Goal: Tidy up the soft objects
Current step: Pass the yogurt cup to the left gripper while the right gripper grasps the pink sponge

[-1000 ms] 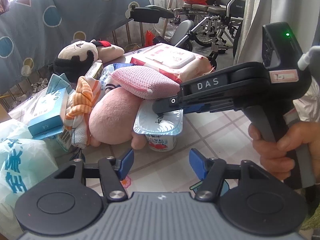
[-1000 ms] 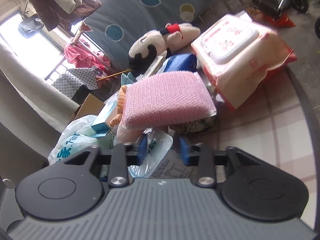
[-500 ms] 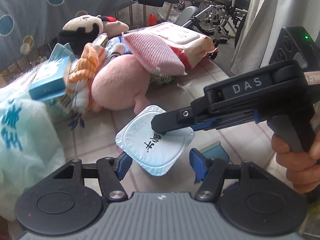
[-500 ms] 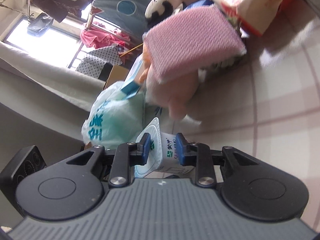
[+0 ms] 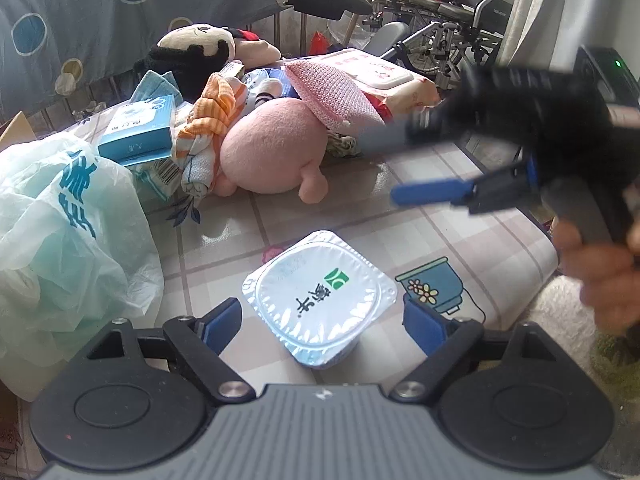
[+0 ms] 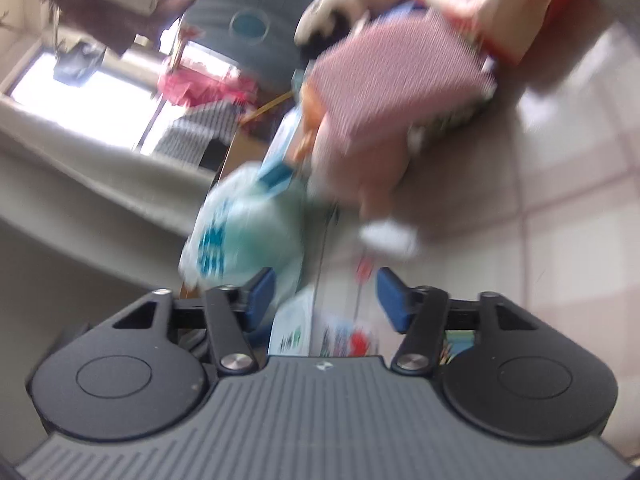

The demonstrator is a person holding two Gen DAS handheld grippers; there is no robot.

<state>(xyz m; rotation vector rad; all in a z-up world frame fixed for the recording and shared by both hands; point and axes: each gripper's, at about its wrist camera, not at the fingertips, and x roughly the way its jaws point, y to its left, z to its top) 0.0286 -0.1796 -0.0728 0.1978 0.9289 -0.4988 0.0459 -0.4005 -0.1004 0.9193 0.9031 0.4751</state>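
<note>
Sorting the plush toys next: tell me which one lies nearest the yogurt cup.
The plain pink plush, lying just behind the yogurt cup. The black-and-white plush sits farther back, at the pile's rear.

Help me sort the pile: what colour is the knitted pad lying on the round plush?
Pink, a knitted pad resting on the pink plush; clearest in the left wrist view.

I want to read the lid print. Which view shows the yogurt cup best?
The left wrist view: the yogurt cup sits sharp, its foil lid facing the camera. The right wrist view is motion-blurred, showing only part of its side label.
</note>
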